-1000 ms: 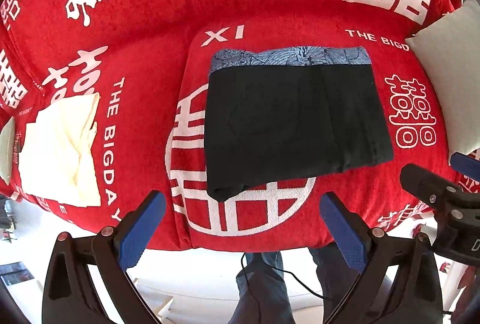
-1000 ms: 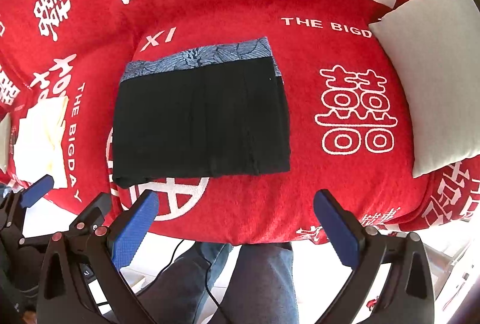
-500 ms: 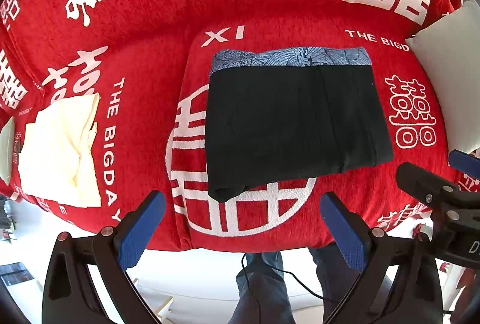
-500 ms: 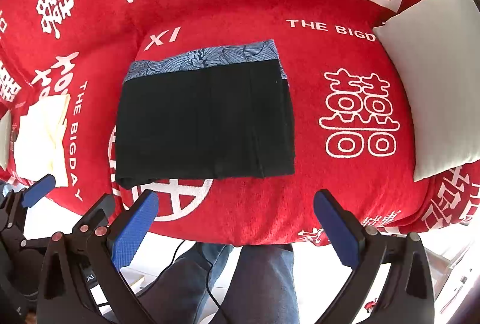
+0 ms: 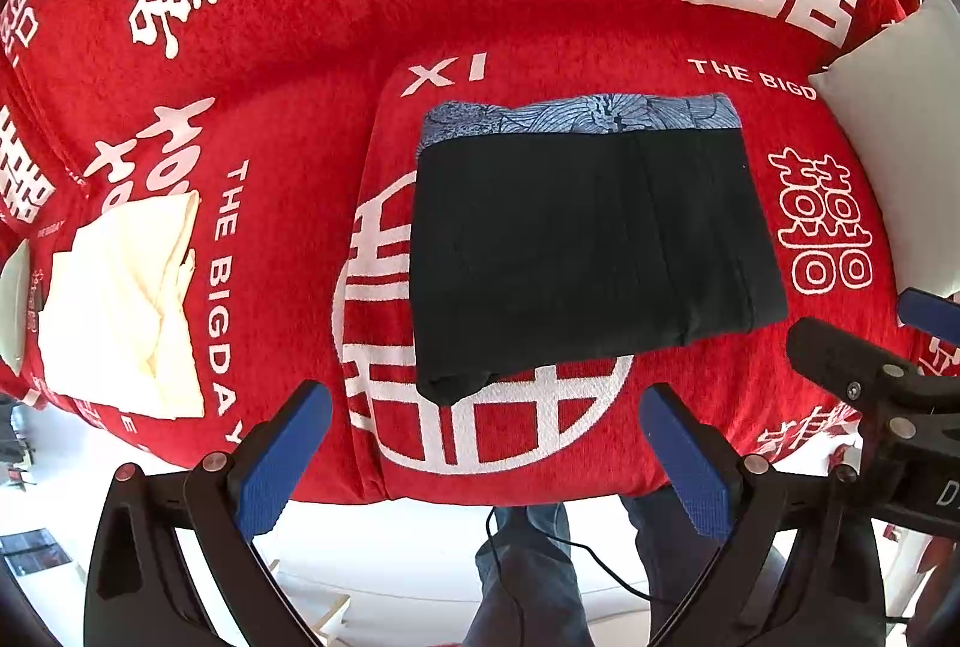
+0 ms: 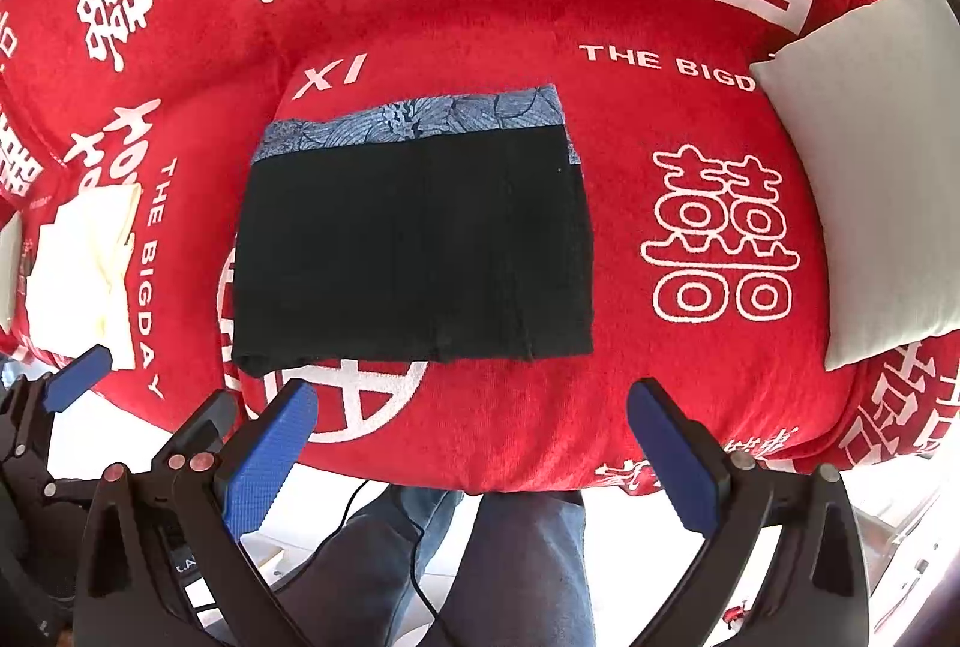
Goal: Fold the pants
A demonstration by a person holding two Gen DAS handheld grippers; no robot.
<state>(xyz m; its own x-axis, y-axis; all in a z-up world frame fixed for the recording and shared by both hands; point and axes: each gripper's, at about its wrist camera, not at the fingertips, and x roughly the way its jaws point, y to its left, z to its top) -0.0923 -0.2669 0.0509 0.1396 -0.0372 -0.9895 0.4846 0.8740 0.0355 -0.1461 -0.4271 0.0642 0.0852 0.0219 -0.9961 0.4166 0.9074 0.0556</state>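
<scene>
- Sofa (image 5: 288, 47), covered in a red throw with white characters and lettering: it fills both views and carries everything listed below.
- Grey cushion (image 6: 870, 179): rests at the sofa's right end, leaning toward the back, well apart from the garment.
- Pants (image 5: 588, 239): black, folded into a compact rectangle, lying flat on the middle seat cushion. A blue patterned band (image 5: 576, 116) runs along the far edge. The near left corner is slightly rumpled and bulges outward. The fabric covers part of a white circular emblem on the throw. Nothing rests on top of it.
- Cream cloth (image 5: 126, 299): folded, lying on the left seat cushion, well apart from the pants.
- Left gripper (image 5: 480, 458): held off the sofa's front edge, near the pants' near left corner but not touching; jaws wide apart, nothing between them.
- Right gripper (image 6: 474, 449): likewise held off the front edge, short of the pants' near edge; jaws wide apart and holding nothing.
- Below the seat edge: the person's legs in jeans (image 6: 522, 569) and a thin dark cable (image 6: 414, 557) over a pale floor.
- No containers noted.
</scene>
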